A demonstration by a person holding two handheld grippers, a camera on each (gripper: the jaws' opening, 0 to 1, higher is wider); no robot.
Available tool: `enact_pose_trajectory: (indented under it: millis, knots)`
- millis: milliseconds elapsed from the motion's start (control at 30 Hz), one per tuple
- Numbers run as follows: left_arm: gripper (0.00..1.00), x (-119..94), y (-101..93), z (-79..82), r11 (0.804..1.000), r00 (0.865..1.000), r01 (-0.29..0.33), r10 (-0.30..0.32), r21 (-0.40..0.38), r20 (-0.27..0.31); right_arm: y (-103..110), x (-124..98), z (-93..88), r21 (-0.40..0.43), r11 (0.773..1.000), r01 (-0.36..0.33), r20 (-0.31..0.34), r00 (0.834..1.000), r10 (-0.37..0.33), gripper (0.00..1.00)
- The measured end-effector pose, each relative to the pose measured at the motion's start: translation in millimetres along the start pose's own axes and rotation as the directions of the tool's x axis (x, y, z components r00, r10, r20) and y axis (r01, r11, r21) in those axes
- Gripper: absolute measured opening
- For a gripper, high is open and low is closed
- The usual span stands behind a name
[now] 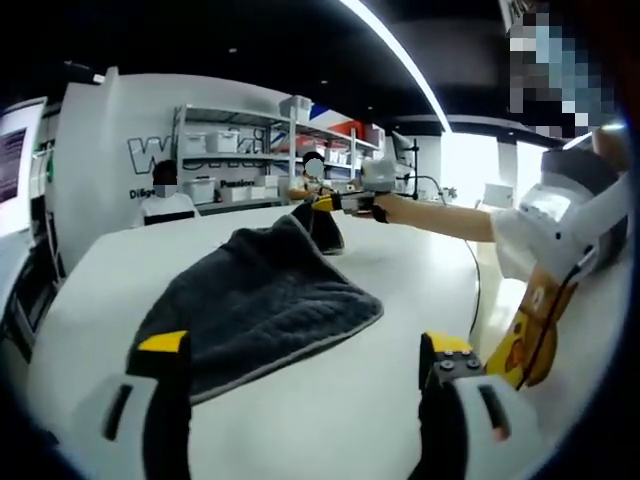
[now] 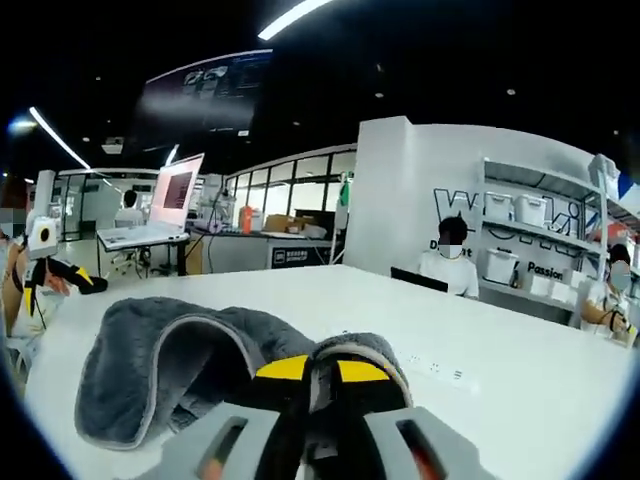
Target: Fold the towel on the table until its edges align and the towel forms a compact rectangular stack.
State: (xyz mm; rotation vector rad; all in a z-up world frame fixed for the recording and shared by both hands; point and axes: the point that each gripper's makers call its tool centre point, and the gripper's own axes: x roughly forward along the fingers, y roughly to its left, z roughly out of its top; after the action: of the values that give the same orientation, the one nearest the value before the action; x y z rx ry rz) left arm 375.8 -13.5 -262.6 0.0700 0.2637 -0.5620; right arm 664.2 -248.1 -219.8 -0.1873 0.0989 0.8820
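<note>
On table | towel corner pinched by right claw

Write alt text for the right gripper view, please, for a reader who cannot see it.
The right gripper is shut on a raised fold of the grey towel, which arches over the white table. Beyond are seated people, shelves and a laptop.

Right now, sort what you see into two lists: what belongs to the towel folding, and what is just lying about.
For the job:
- towel, dark grey, partly folded
- table, white
- right tool, shut on a towel corner
- left tool, open, at the near edge

Lying about:
- shelves with white boxes
- laptop on a far desk
- seated people behind the table
</note>
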Motion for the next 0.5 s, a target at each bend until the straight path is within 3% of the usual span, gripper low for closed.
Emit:
enact_pose_trajectory:
  millis: [133, 500]
  knots:
    - [0.99, -1, 1.2, -1.8, 1.0, 1.0, -0.005, 0.005, -0.006, -0.001, -10, 2, 10.9, 0.016, 1.0, 0.018, 0.023, 1.0, -0.018, 0.03]
    - [0.99, -5, 10.3, -4.7, 1.0, 1.0, -0.005, 0.006, -0.016, 0.008, -54, -23, 82.5, 0.035, 0.995, 0.096, 0.166, 0.981, -0.101, 0.03]
